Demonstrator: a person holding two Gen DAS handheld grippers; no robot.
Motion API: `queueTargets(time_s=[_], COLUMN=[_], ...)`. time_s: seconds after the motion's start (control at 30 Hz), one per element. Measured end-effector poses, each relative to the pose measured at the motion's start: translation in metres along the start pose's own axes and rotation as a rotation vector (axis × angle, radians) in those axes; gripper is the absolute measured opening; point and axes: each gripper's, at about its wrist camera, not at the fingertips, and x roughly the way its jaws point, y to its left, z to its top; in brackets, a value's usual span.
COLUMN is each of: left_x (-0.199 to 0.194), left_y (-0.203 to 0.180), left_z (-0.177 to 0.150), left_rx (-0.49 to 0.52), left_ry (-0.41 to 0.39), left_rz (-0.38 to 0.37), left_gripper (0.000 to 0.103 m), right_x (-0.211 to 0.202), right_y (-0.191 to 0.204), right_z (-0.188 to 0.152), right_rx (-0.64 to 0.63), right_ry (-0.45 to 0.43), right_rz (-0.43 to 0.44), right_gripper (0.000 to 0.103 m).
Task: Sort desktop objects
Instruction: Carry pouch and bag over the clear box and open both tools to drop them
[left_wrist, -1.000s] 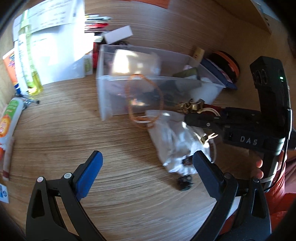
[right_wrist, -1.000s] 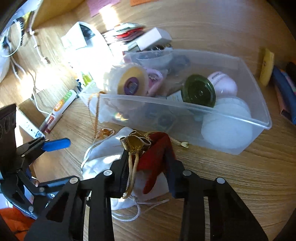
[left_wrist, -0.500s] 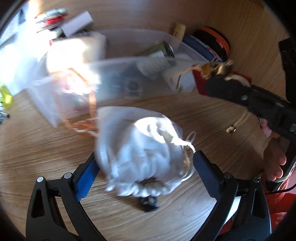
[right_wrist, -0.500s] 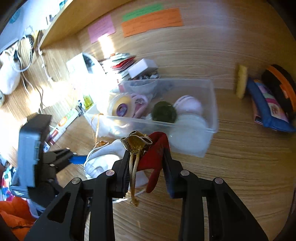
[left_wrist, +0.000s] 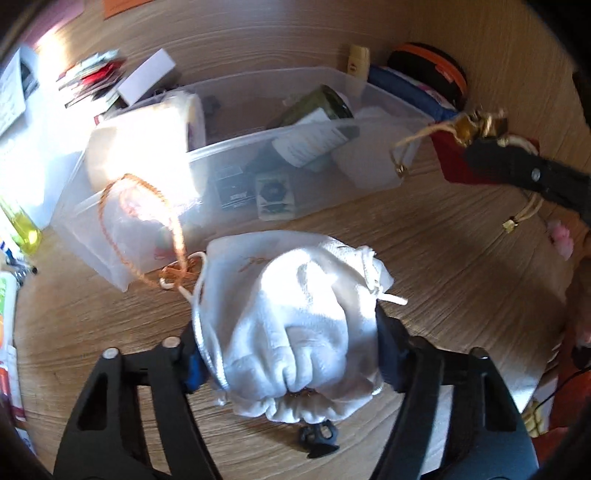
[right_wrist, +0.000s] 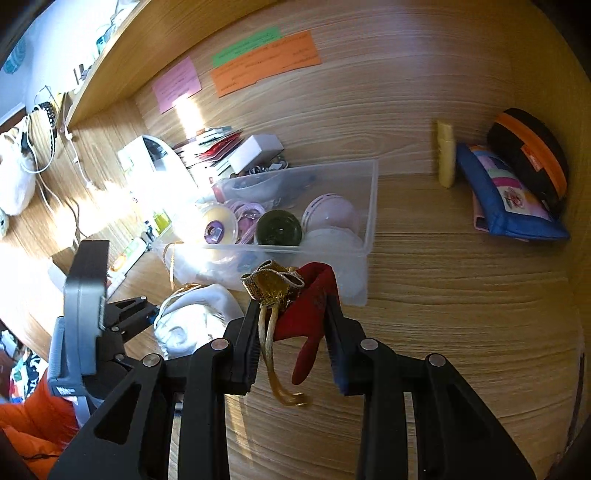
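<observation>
The left gripper (left_wrist: 288, 354) is closing on a white drawstring pouch (left_wrist: 295, 314); the cloth bulges between the two jaws and both pads already look pressed into its sides, so I judge the grasp made or nearly so. The pouch lies on the wooden desk (left_wrist: 461, 280), just on the near side of the clear plastic bin (left_wrist: 236, 155), with an orange cord (left_wrist: 147, 229) looped between its left edge and the bin's near left corner.

The right gripper (right_wrist: 291, 321) is clamped on a small red pouch with a gold drawstring top (right_wrist: 310, 306). The pouch looks lifted clear of the desk, its gold cords hanging down, just in front of the bin's near wall.

The bin already holds a roll of tape (right_wrist: 218, 229), a dark green bottle (right_wrist: 279, 229), a pink ball-shaped item (right_wrist: 328, 218), a white round container (right_wrist: 332, 240) and some small packets, so a good part of the sorting looks done. Both pouches are still outside it.

Left over on the desk, as far as I can see: a blue zip pouch (right_wrist: 506, 199), a black and orange case (right_wrist: 528, 155) and a yellow tube (right_wrist: 446, 155) at the far right, and a white box (right_wrist: 255, 147), stacked cards (right_wrist: 218, 144) and tubes (right_wrist: 129, 254) at the left. Whether those belong in the bin I cannot tell.
</observation>
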Motion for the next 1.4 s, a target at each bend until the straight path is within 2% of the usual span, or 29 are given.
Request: queueTargets(time_s=[0.1,0.17,0.3,0.5,0.6,0.73,1.1,1.4], left_x=[-0.011,-0.019,-0.042,-0.080,-0.092,-0.103,-0.107,-0.088], left_y=[0.010,0.015,0.019,0.037,0.041,0.050,0.069,0.084], left_z=[0.002,0.003,0.005,0.015,0.027,0.042,0.080,0.111], left_rx=[-0.021,-0.028,-0.032,-0.066,-0.064,-0.078,-0.095,-0.123], left_ry=[-0.014,-0.026,-0.083,-0.159,-0.200,-0.235,-0.273,-0.270], left_rz=[-0.025,-0.040,-0.041,-0.090,-0.053,-0.055,-0.045,-0.052], left_gripper=[0.054,0.053,0.052,0.052,0.052,0.052,0.052,0.052], right_x=[0.000,-0.001,-0.003,-0.007,-0.012,-0.018,-0.015,0.012], right_y=[0.000,0.001,0.002,0.003,0.005,0.007,0.017,0.026], right_z=[0.000,0.001,0.004,0.009,0.015,0.026,0.065,0.089], right_rx=[0.003,0.003,-0.005,-0.008,-0.016,-0.030,-0.082,-0.123], right_ry=[-0.003,-0.005,-0.013,-0.032,-0.049,-0.078,-0.123,-0.101], right_rz=[-0.002,-0.001,-0.004,-0.002,-0.006,-0.016,-0.029,-0.034], right_gripper=[0.028,0.028,0.028,0.028,0.028,0.028,0.028,0.029])
